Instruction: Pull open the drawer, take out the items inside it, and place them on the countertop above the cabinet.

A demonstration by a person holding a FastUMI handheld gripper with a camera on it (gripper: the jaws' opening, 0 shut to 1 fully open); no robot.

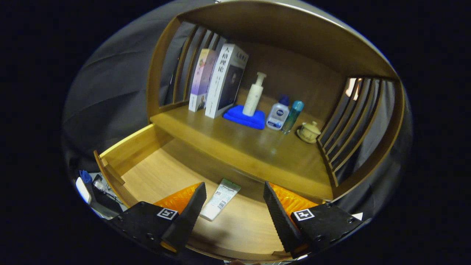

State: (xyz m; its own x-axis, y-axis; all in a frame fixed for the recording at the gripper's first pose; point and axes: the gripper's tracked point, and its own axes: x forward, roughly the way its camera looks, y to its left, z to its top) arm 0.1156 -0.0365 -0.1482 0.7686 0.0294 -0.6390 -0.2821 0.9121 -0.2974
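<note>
One tube (220, 198) is seen lying on the floor of the pulled-open drawer (143, 145), just ahead of and between the widely spread, empty fingers of the tool (234, 195), which is best lowered astride its narrow width before being closed.

The wooden tabletop (235, 147) carries two upright books (219, 82) at ten o'clock, a blue cloth (244, 118) under a pump bottle (254, 95), two small bottles (285, 113), and a lidded cup (309, 131) at three o'clock.

The open drawer (162, 173) holds a tube (220, 198), between the spread tongs (233, 209).
</note>
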